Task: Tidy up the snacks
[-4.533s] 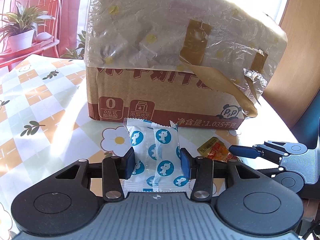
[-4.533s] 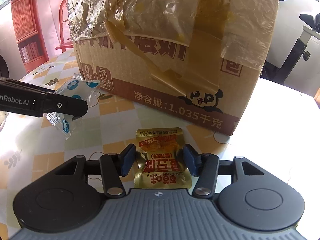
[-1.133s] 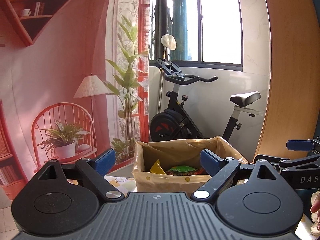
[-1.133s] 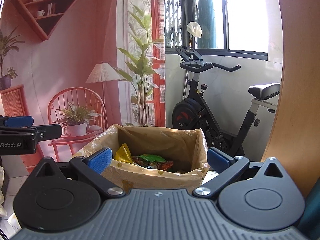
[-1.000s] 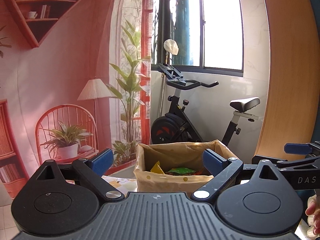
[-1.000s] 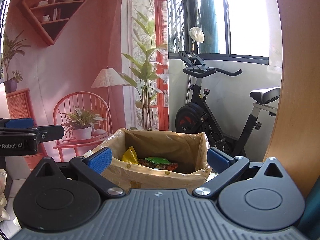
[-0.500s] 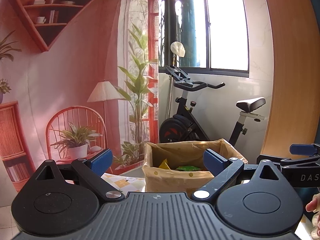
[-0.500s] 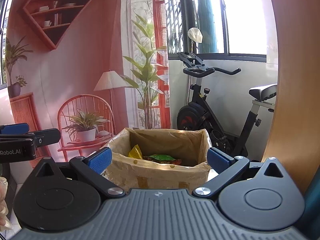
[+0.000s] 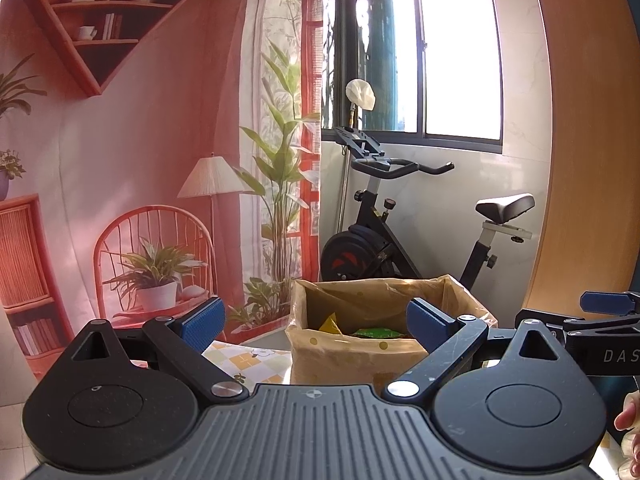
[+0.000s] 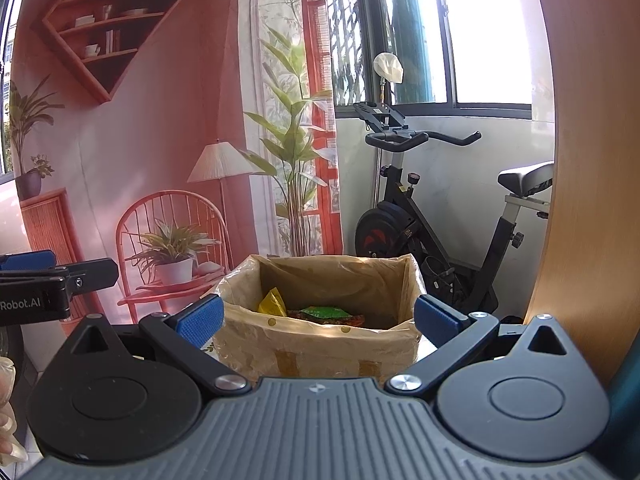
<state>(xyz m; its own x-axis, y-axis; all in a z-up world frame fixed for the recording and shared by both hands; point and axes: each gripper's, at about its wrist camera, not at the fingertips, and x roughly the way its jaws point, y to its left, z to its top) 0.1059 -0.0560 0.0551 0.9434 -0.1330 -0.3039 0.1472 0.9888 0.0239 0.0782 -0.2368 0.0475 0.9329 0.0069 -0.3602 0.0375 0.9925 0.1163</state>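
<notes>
A plastic-lined cardboard box stands on the table and also shows in the right wrist view. Inside lie a yellow packet and a green snack bag. My left gripper is open and empty, held level in front of the box. My right gripper is open and empty, also in front of the box, with the box between its fingers in view. Each gripper shows at the edge of the other's view: the right one, the left one.
A checked flowered tablecloth covers the table. An exercise bike stands behind the box by a window. A pink printed backdrop hangs at the left. A wooden panel rises at the right.
Both grippers held packets low at the box's side 4.5 s ago; now they are open and empty. Over the last second both drifted slightly, so the box sits a little further right.
</notes>
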